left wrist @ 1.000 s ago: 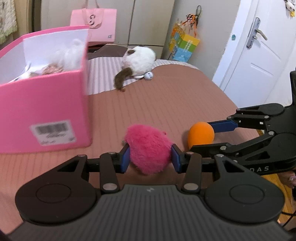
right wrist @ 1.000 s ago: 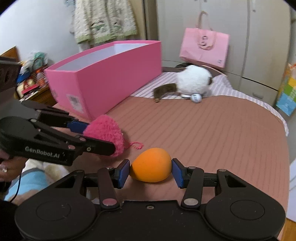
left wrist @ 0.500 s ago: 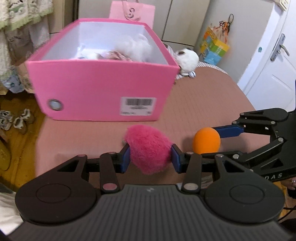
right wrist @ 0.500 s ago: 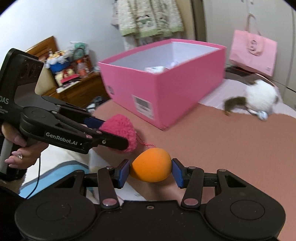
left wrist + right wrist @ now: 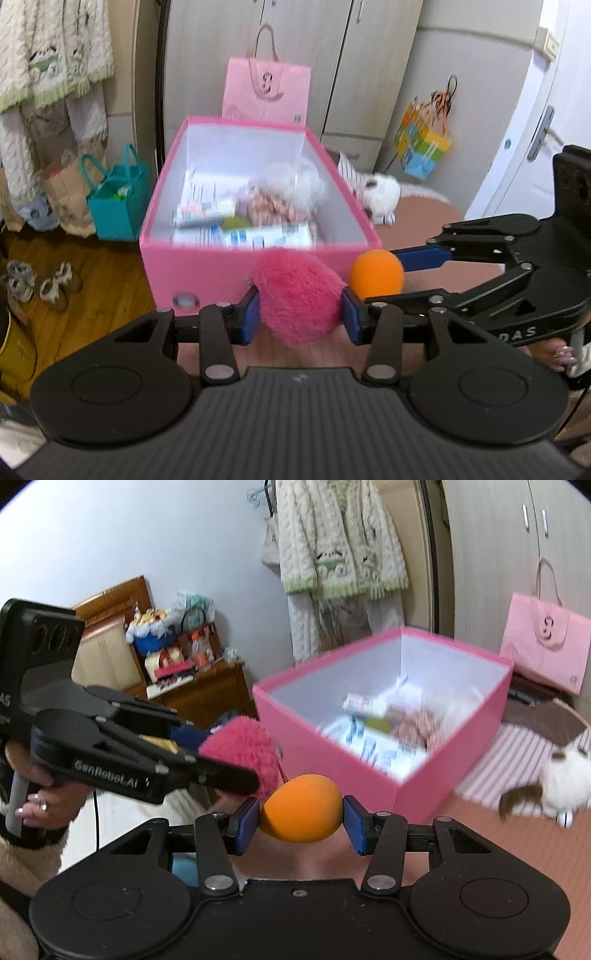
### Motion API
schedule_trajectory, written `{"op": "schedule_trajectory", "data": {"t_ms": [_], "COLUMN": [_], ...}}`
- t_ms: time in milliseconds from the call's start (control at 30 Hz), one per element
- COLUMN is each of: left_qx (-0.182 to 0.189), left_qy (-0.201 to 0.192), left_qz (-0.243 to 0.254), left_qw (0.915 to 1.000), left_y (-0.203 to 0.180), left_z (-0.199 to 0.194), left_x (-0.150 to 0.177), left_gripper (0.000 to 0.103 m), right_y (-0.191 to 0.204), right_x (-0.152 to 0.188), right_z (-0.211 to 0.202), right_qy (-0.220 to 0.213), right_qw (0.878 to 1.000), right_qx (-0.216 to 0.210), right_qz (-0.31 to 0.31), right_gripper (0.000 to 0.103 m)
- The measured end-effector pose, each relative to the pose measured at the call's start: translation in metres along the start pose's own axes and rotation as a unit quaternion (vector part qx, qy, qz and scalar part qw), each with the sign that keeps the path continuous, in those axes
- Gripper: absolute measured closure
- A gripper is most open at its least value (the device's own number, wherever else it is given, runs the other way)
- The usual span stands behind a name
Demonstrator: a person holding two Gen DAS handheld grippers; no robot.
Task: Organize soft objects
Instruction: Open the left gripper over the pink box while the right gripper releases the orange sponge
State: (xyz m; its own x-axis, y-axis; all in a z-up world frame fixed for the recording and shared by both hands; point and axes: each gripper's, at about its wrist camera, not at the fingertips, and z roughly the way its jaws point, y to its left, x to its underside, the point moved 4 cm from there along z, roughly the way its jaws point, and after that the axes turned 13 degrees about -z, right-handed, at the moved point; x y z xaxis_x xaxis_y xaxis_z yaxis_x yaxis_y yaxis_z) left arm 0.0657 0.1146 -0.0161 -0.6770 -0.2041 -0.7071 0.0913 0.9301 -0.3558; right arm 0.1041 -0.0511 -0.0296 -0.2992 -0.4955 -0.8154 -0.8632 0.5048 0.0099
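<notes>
1. Left gripper (image 5: pixel 300 320), bottom centre of the left wrist view, blue pads pinching a fuzzy pink plush (image 5: pixel 298 297) on both sides; plush bulges above and below the pads.
2. Right gripper (image 5: pixel 301 821), bottom centre of the right wrist view, pads pressed against an orange foam ball (image 5: pixel 301 808); ball sits squarely between the pads.
3. In the left wrist view the orange ball shows at centre right, just beside the pink plush, with the right gripper's black linkage coming in from the right edge.
4. In the right wrist view the left gripper enters from the left edge, a hand (image 5: pixel 35 799) on its handle at lower left; the plush is just up-left of the ball, whether they touch cannot be told.
5. Pink box (image 5: pixel 207 275), open top, centre of the left wrist view, directly behind both held items; white inside walls.
6. Box contents blurred: printed white packets (image 5: pixel 242 236), something white and fluffy, a pinkish patterned item.
7. White plush cat (image 5: pixel 561 775) with dark tail lies on the striped bed cover (image 5: pixel 491 768), right edge of the right wrist view, apart from the box.
8. Pink paper bag (image 5: pixel 266 90) stands behind the box, upper centre, against the wardrobe doors.
9. Teal bag (image 5: pixel 118 206) on the wood floor, left of the box.
</notes>
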Motion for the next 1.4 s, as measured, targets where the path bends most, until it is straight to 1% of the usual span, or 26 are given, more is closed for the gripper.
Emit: {"op": "schedule_trajectory", "data": {"t_ms": [100, 200, 333, 400, 533, 600, 633, 667, 733, 800, 867, 933, 1000, 1067, 1100, 1133, 1167, 1200, 1233, 1267, 1333, 1400], "left_qx": [0.006, 0.001, -0.006, -0.012, -0.022, -0.035, -0.045, -0.057, -0.065, -0.069, -0.076, -0.084, -0.092, -0.083, -0.084, -0.083, -0.086, -0.090, -0.090, -0.085, -0.078, -0.075], "left_qy": [-0.017, -0.027, -0.038, -0.038, -0.025, -0.018, -0.015, -0.013, -0.005, -0.002, -0.002, -0.003, 0.000, 0.017, 0.022, 0.019, 0.013, 0.005, -0.003, -0.009, -0.017, -0.017], "left_qz": [0.001, -0.004, -0.016, -0.022, -0.021, -0.018, -0.017, -0.022, -0.026, -0.022, -0.013, -0.010, -0.012, -0.029, -0.040, -0.046, -0.049, -0.054, -0.058, -0.056, -0.041, -0.025], "left_qw": [0.9998, 0.9996, 0.9991, 0.9990, 0.9992, 0.9991, 0.9988, 0.9981, 0.9975, 0.9973, 0.9970, 0.9964, 0.9957, 0.9960, 0.9954, 0.9953, 0.9950, 0.9944, 0.9943, 0.9947, 0.9960, 0.9967], "left_y": [0.003, 0.010, 0.019, 0.023, 0.029, 0.035, 0.038, 0.044, 0.051, 0.055, 0.055, 0.055, 0.055, 0.057, 0.060, 0.062, 0.064, 0.065, 0.066, 0.065, 0.060, 0.054], "left_z": [0.002, 0.008, 0.028, 0.042, 0.073, 0.090, 0.098, 0.108, 0.120, 0.128, 0.133, 0.136, 0.140, 0.145, 0.148, 0.149, 0.147, 0.144, 0.140, 0.135, 0.125, 0.112], "left_x": [-0.023, -0.047, -0.079, -0.093, -0.112, -0.121, -0.124, -0.128, -0.134, -0.139, -0.143, -0.145, -0.147, -0.148, -0.150, -0.150, -0.150, -0.150, -0.149, -0.147, -0.142, -0.134], "left_gripper": [0.059, 0.059, 0.059, 0.059, 0.059, 0.059, 0.059, 0.059, 0.059, 0.059, 0.059, 0.059, 0.059, 0.060, 0.059, 0.056, 0.054, 0.047, 0.040, 0.037, 0.035, 0.035], "right_y": [-0.014, -0.034, -0.063, -0.079, -0.107, -0.116, -0.120, -0.122, -0.129, -0.134, -0.139, -0.143, -0.147, -0.151, -0.153, -0.155, -0.158, -0.161, -0.162, -0.162, -0.159, -0.153], "right_x": [-0.018, -0.033, -0.051, -0.057, -0.067, -0.070, -0.071, -0.072, -0.075, -0.078, -0.083, -0.086, -0.088, -0.091, -0.092, -0.092, -0.094, -0.094, -0.093, -0.092, -0.090, -0.085], "right_z": [0.002, 0.003, 0.014, 0.024, 0.058, 0.075, 0.087, 0.098, 0.115, 0.128, 0.137, 0.145, 0.152, 0.157, 0.161, 0.163, 0.164, 0.164, 0.160, 0.156, 0.147, 0.131], "right_qy": [-0.014, -0.020, -0.023, -0.021, -0.003, 0.010, 0.025, 0.039, 0.060, 0.070, 0.074, 0.080, 0.089, 0.091, 0.094, 0.095, 0.093, 0.090, 0.086, 0.082, 0.084, 0.071], "right_qw": [1.000, 0.999, 0.998, 0.997, 0.997, 0.998, 0.998, 0.997, 0.994, 0.993, 0.994, 0.993, 0.991, 0.992, 0.991, 0.991, 0.991, 0.991, 0.992, 0.993, 0.993, 0.994], "right_qx": [0.017, 0.038, 0.053, 0.060, 0.062, 0.058, 0.057, 0.066, 0.088, 0.082, 0.075, 0.076, 0.080, 0.075, 0.074, 0.080, 0.086, 0.088, 0.084, 0.078, 0.067, 0.065], "right_qz": [0.008, 0.020, 0.029, 0.036, 0.040, 0.034, 0.015, -0.009, -0.030, -0.044, -0.044, -0.050, -0.057, -0.053, -0.053, -0.053, -0.050, -0.046, -0.039, -0.035, -0.039, -0.049], "right_gripper": [0.048, 0.048, 0.048, 0.048, 0.048, 0.048, 0.048, 0.048, 0.048, 0.048, 0.048, 0.048, 0.048, 0.048, 0.048, 0.046, 0.041, 0.038, 0.032, 0.030, 0.030, 0.030]}}
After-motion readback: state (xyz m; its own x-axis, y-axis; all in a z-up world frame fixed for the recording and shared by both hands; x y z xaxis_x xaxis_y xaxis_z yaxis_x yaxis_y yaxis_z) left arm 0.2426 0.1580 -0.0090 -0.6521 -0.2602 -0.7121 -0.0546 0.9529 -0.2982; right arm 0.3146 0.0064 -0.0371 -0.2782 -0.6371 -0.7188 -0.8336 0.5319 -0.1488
